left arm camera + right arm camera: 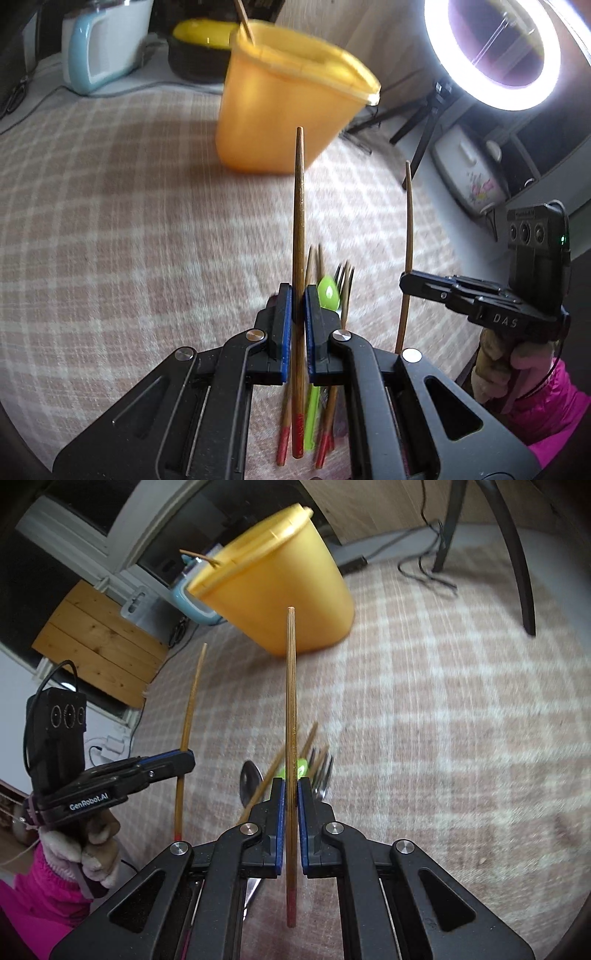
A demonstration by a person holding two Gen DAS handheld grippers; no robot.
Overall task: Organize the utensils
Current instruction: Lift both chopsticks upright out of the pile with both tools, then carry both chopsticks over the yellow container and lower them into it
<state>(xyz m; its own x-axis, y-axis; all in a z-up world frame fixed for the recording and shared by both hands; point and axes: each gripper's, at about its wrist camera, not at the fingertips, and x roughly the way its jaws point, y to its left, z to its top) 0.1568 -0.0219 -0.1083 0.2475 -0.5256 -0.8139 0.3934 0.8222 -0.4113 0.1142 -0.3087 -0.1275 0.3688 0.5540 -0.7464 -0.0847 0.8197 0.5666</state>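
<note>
Each hand-held gripper, left [298, 302] and right [291, 794], clamps one chopstick [298, 229] upright above the counter [129, 221]; tip both points-down into the yellow holder [288, 110], clearing its rim.

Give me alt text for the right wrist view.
The right hand-held gripper is shut on a chopstick pointing toward a yellow bucket on a checked cloth. At left, the left hand-held gripper grips another.
</note>
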